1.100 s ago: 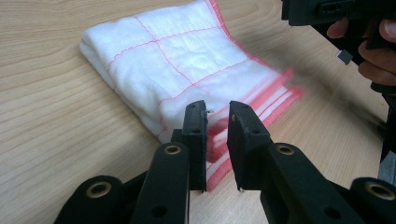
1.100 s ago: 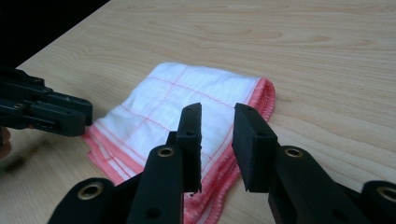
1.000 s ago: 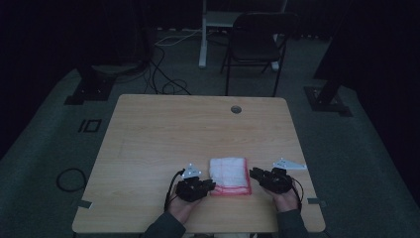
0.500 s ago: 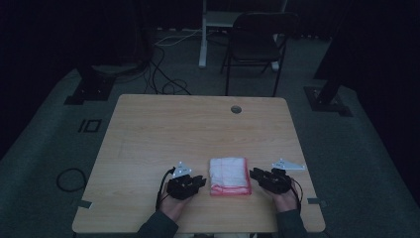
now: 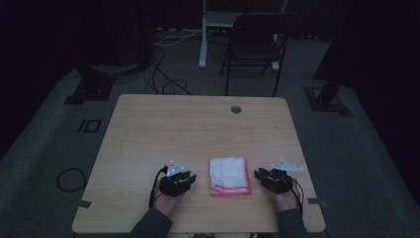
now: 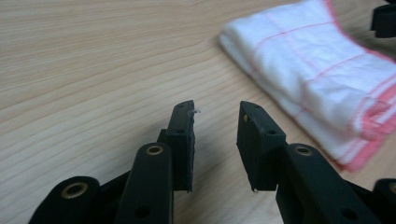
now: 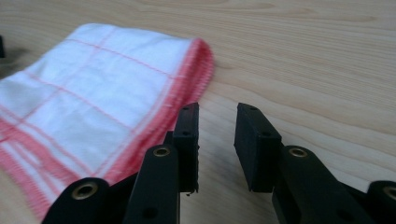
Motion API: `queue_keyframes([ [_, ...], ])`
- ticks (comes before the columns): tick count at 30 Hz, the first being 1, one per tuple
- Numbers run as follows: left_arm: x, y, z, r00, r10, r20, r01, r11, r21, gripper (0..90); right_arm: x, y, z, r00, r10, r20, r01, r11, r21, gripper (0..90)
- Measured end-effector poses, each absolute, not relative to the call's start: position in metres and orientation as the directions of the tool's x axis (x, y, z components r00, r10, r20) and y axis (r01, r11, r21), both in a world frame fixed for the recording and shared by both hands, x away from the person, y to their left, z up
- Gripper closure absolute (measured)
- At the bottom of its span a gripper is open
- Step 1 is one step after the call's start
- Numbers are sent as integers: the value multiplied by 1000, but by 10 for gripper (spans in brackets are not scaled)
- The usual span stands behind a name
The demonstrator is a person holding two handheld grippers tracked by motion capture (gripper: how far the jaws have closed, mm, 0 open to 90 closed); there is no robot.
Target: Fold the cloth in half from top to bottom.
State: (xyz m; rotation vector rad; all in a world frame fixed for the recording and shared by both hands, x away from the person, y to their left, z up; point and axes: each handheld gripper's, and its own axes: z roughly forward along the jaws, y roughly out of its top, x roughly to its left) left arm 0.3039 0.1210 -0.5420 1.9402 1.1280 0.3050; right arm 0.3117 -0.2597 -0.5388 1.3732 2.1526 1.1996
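Note:
A folded white towel (image 5: 228,175) with pink stripes and a pink edge lies flat near the front edge of the wooden table (image 5: 198,129). My left gripper (image 5: 191,178) rests on the table just left of it and points at it. Its jaws have just been opening, with nothing between them. In the left gripper view the gripper (image 6: 215,112) is over bare wood, the towel (image 6: 317,74) off to its right. My right gripper (image 5: 257,174) sits just right of the towel, open and empty. In the right gripper view the gripper (image 7: 215,114) is close beside the towel's (image 7: 93,93) pink edge.
A round cable hole (image 5: 236,109) is near the table's far edge. Behind the table stands a dark folding chair (image 5: 257,39), with cables (image 5: 163,74) on the floor and black stand bases at both sides (image 5: 91,87).
My left gripper has slid left, away from the towel, and its jaws stand wider apart. The right gripper and the towel have stayed put.

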Motion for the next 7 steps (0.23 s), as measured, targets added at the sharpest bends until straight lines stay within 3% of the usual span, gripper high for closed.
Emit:
queue_keyframes([
  [7,306,129,-542,532,824,-194,603,-207,771,646,315,-270,-544,-431,894,124,595,178,784,704],
])
